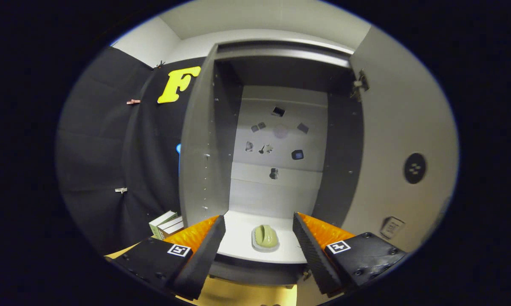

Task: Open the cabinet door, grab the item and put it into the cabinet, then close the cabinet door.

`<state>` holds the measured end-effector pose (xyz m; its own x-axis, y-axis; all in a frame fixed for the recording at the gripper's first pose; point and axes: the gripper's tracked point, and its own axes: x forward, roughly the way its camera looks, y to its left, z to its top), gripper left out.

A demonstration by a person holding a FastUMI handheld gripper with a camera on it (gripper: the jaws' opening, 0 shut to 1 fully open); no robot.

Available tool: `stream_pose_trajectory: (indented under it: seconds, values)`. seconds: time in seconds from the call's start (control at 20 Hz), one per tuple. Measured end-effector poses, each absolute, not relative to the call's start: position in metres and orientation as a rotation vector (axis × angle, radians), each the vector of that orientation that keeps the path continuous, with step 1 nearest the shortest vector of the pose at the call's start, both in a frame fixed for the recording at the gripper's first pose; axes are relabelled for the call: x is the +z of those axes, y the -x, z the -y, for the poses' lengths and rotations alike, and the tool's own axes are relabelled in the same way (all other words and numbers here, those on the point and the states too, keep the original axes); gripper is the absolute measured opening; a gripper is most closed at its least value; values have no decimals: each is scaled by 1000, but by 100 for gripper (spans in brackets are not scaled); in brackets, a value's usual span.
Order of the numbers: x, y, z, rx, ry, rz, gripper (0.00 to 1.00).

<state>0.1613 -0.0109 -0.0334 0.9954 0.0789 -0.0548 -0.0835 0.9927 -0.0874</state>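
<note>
Inside the open cabinet (280, 140), on its pale floor near the front lip, I see the item (265, 237), a green lump on a small grey base, long axis running front to back. My gripper (259, 238) has its fingers spread wide, holding nothing, the item between them. No writing I can read; a small box (167, 224) sits left of the cabinet.

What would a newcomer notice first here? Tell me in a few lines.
The open cabinet straight ahead, both doors swung wide, with small dark stickers scattered on its pale back panel. Next, the pale green item lying on the cabinet floor, just beyond the tongs, whose fingers stand open and apart from it. A small box sits lower left of the cabinet.
</note>
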Motion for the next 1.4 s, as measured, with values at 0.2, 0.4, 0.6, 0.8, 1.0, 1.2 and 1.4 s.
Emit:
stream_pose_trajectory:
  seconds: [0.2, 0.4, 0.6, 0.8, 1.0, 1.2, 1.4]
  values:
    - [-40, -79, 13, 75, 59, -64, 98]
    - [-57, 17, 36, 67, 73, -100, 98]
    - [-56, 93, 82, -6, 63, -129, 98]
    - [-57, 137, 139, -96, 16, -151, 98]
    - [-69, 134, 200, -195, 19, -172, 98]
    - [-73, 114, 234, -154, -26, -171, 98]
    - [-82, 81, 253, -109, 33, -183, 98]
